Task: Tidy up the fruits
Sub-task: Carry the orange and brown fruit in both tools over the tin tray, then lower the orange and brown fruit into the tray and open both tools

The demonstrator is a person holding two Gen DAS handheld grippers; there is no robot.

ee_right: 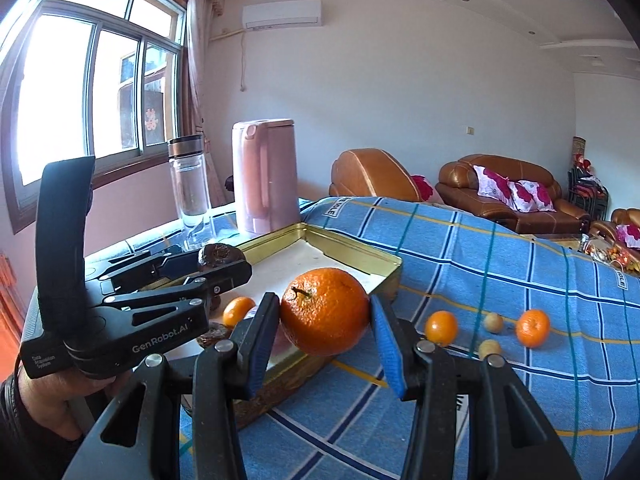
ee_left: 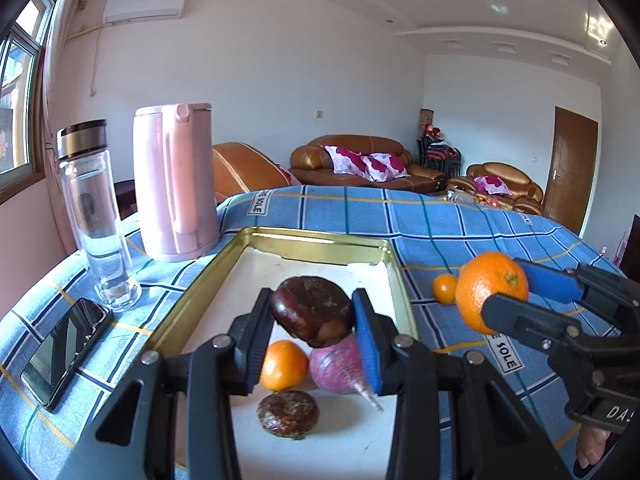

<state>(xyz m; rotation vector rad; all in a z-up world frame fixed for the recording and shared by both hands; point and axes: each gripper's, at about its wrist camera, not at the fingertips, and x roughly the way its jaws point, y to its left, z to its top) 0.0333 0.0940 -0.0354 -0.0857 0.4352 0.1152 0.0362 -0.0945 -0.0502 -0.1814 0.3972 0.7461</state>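
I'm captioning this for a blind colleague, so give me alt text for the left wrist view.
The left claw grips a dark brown fruit above a gold-rimmed tray holding a small orange, a pink fruit and another brown fruit. At right, the right claw holds a large orange over the blue plaid cloth.

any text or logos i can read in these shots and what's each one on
"GenRobot.AI": side of the left gripper, seen from the right wrist view.
"Data Acquisition System": small print on that gripper's rear edge, barely legible.
"SOLE": white tag on the blue plaid cloth; a second tag near the pink kettle is partly cut off.
"DAS": partial letters on the right gripper, rest out of frame.
Air conditioner label: too small to read.
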